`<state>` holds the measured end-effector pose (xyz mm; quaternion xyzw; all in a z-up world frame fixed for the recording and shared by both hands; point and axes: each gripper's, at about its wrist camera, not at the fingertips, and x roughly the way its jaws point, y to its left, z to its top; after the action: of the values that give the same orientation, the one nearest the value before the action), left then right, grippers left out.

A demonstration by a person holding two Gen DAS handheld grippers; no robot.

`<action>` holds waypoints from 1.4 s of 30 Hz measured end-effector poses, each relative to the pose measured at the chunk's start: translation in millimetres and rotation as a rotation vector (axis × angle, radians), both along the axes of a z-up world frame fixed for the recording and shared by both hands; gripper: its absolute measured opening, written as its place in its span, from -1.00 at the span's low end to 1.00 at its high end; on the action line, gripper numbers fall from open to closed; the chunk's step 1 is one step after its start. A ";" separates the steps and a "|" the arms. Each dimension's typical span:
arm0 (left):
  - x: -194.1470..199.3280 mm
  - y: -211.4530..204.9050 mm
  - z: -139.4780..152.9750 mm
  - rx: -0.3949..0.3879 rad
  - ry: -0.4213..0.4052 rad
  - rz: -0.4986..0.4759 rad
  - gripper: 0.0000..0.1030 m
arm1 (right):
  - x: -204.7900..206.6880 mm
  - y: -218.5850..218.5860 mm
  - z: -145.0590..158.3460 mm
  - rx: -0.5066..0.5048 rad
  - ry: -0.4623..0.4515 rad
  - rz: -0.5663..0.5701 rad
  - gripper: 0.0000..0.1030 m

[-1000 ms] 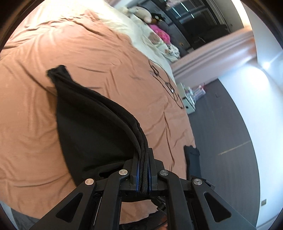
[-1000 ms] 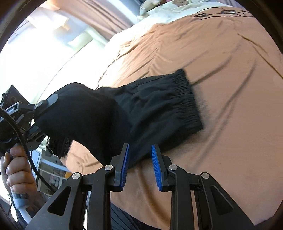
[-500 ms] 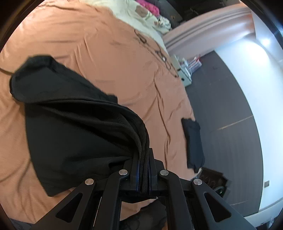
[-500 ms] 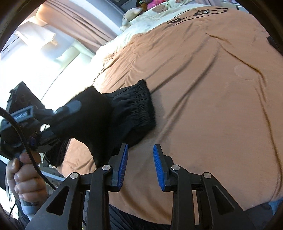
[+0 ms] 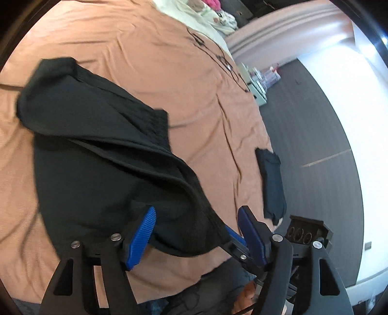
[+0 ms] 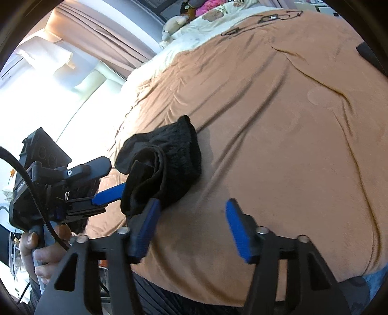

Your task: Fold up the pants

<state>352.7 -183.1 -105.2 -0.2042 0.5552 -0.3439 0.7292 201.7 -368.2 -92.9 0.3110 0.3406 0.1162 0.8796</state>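
Note:
The black pants [image 5: 101,155] lie folded over on the brown bedspread [image 5: 189,80]. My left gripper [image 5: 196,221] is open, its blue pads on either side of the near fold of cloth. In the right wrist view the pants [image 6: 169,164] are a bunched dark pile with the ribbed waistband on top. My right gripper [image 6: 191,212] is open and empty over the bedspread [image 6: 278,135], just right of the pile. The left gripper [image 6: 114,179] shows there too, jaws apart at the pile's left edge.
Another dark folded garment [image 5: 271,181] lies at the bed's right edge. A black cable [image 5: 218,57] lies across the far bedspread. Pillows and soft toys [image 6: 194,14] are at the head of the bed. Dark floor [image 5: 312,135] runs along the right side.
My left gripper has opened and let go of the pants, which now rest folded on the bed. My right gripper has opened wider and sits nearer the pile.

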 end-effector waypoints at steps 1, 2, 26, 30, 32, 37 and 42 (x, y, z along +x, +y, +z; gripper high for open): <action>2.0 6.0 0.5 0.000 -0.001 0.013 0.41 | 1.6 1.6 0.7 0.003 -0.004 0.008 0.12; 4.6 14.4 0.9 -0.004 0.001 0.030 0.42 | 3.4 2.7 0.5 0.008 -0.006 0.014 0.12; 66.9 105.1 -47.7 0.010 0.070 0.245 0.60 | 51.0 30.0 -8.2 0.052 0.018 0.066 0.41; 81.5 104.3 -59.0 0.032 0.072 0.264 0.60 | 61.3 35.5 -11.7 0.038 0.044 0.072 0.41; 89.2 106.7 -61.6 0.057 0.056 0.295 0.60 | 64.8 36.7 -13.0 0.034 0.050 0.074 0.41; 107.6 113.5 -68.0 0.074 0.043 0.332 0.60 | 72.0 39.4 -16.4 0.034 0.055 0.080 0.41; 120.3 117.9 -69.9 0.053 -0.001 0.344 0.60 | 75.5 42.0 -19.8 0.037 0.057 0.091 0.13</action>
<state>472.9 -65.2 -175.1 -0.2768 0.5207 -0.1995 0.7826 277.2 -326.2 -112.6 0.3145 0.3772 0.1533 0.8575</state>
